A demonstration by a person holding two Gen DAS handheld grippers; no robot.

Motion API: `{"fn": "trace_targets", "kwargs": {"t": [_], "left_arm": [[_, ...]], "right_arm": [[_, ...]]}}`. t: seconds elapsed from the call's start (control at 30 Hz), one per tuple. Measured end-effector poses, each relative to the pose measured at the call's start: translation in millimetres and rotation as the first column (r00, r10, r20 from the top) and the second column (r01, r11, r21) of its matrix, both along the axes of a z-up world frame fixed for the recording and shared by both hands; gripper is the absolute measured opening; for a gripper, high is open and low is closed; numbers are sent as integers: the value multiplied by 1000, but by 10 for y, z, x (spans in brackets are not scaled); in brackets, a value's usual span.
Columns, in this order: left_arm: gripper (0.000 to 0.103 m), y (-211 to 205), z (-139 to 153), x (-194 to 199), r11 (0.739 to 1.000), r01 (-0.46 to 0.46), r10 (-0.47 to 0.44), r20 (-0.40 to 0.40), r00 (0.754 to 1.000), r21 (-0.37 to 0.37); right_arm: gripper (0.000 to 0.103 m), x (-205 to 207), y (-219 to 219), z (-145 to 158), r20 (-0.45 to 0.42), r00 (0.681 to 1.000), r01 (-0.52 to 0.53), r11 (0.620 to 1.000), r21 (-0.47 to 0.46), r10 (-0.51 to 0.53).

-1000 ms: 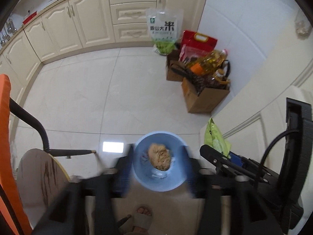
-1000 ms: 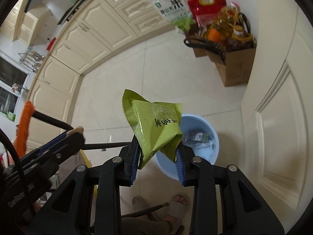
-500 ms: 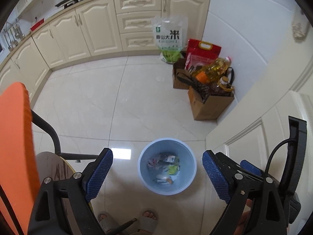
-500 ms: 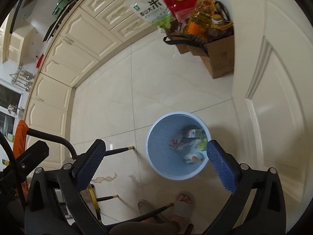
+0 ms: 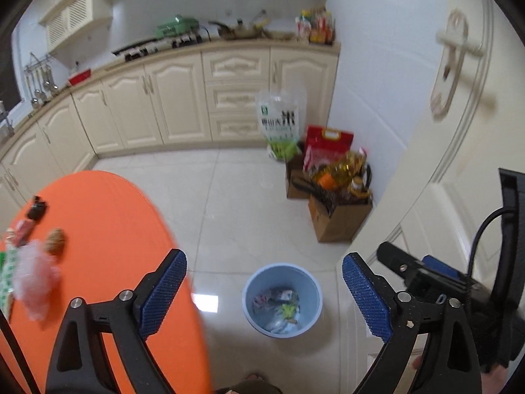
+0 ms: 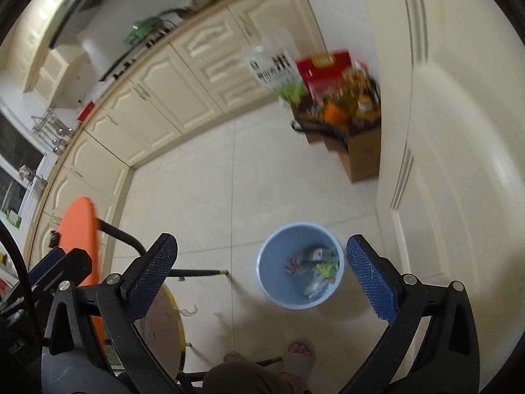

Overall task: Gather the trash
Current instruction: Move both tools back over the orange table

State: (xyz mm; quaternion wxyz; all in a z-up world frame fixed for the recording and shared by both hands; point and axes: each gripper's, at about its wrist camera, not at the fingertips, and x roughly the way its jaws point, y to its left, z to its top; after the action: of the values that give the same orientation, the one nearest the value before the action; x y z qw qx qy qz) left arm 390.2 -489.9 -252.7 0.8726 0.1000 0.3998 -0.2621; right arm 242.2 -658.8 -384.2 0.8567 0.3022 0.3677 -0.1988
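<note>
The round pale-blue plastic bin [image 5: 282, 300] on the tiled floor now holds what you were carrying a second ago: the crumpled brown wad that sat between the left jaws and the green foil snack packet that the right jaws pinched both lie inside it, with the green one showing among the wrappers [image 6: 313, 271]. Your left hand-held gripper [image 5: 264, 292] has just been opening and now stands wide with nothing between its blue pads. Your right hand-held gripper [image 6: 262, 277] also stands fully apart and empty. Both have lifted away from the bin, and it looks smaller below them than it did.

That drop looks finished. More trash waits on the orange round worktop [image 5: 108, 229] to your left: a pink crumpled plastic bag [image 5: 34, 279], a brown nut-like lump [image 5: 55, 241], a small red packet [image 5: 23, 231] and a small black object [image 5: 36, 208]. I judge your next move is back there.
</note>
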Motion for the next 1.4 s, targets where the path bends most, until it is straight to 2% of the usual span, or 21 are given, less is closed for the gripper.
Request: {"fn": "trace_targets", "kwargs": {"t": [0.23,0.3,0.47,0.67,0.83,1.0,1.2,1.4], "left_arm": [[96,1026,411,-550,995,-55,64,103,993,-88],[100,1356,500,-760,991,-79,93,136,986,-108],[101,2091,649,-1228,975,-148,176,170,970,-165],[101,2883,785,-1830,946,-241,287,216,933,-217],[101,3371,802,-2337,920,-316,370,250,895,-232],[101,3724,800,-2799,888,-390,448,263,854,-245],[101,3880,815,-3270,850,-461,522,281,806,-257],[102,3838,799,-3587,828,-493,556,286,780,-265]], "right_arm": [[103,-59,781,750,75,995,-54,989,-135,65],[103,-63,1002,919,91,992,-75,982,-172,91],[103,-52,1632,1281,127,979,-125,958,-259,162],[103,-24,2421,1629,167,952,-190,921,-340,258],[103,-23,2980,1795,188,923,-243,888,-391,336],[103,-13,3585,1900,197,884,-304,842,-446,424],[103,-19,4104,1955,202,846,-351,799,-488,494],[103,-38,4342,1926,192,822,-387,774,-501,536]]}}
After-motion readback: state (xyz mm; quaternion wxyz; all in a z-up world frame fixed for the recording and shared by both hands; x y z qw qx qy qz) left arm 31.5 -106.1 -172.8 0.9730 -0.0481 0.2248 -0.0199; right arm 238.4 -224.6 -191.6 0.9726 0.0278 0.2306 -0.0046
